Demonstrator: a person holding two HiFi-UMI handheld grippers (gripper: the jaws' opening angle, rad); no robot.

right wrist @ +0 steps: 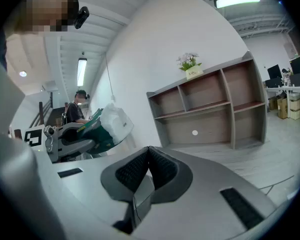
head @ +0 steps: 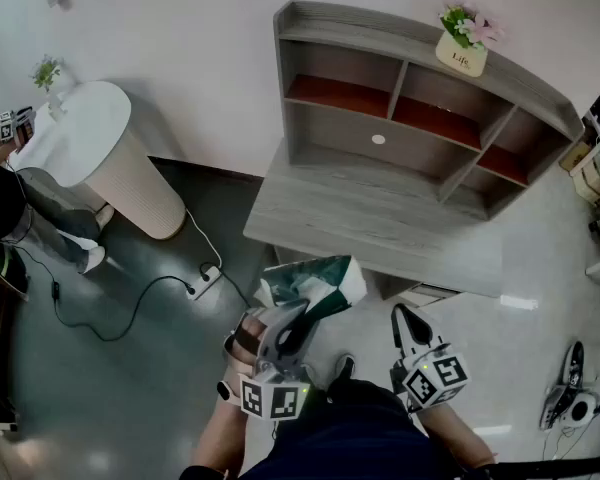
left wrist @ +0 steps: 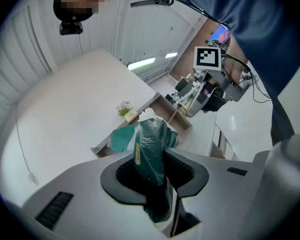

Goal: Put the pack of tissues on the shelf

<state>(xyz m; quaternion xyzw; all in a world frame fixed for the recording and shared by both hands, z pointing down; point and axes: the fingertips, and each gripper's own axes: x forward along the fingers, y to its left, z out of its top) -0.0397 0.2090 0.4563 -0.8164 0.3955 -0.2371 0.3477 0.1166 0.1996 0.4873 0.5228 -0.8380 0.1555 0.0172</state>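
Pack of tissues [head: 315, 280], wrapped in green and white film, held off the ground at the near edge of the scene, not yet on the shelf [head: 352, 146]. We see it clamped between the jaws of the left gripper [head: 292, 320], which pinch its near end; the film bunches in the jaws while the bulk of the pack sticks out past the fingertips on the far side. We judge this end-grip to be deliberate: it leaves the free end leading, so the pack can enter a compartment before the gripper does. The gripper lies close to level, which suits a forward slide, not a drop.

The right gripper [right wrist: 149, 151] rides just right of the pack, jaws together on nothing. We read it as idle and kept clear of the pack's path.

Farther off stands the shelf against the white wall [head: 180, 28], its open compartments facing us, with a broad desk surface [head: 380, 230] projecting toward the near side beneath them. A flower pot [head: 462, 54] occupies the top board at the far right, so the compartments offer the freer landing places.

To the far left stands a round white table [head: 95, 118]; a power strip [head: 202, 282] and its cable lie on the floor [head: 130, 388] between it and us.
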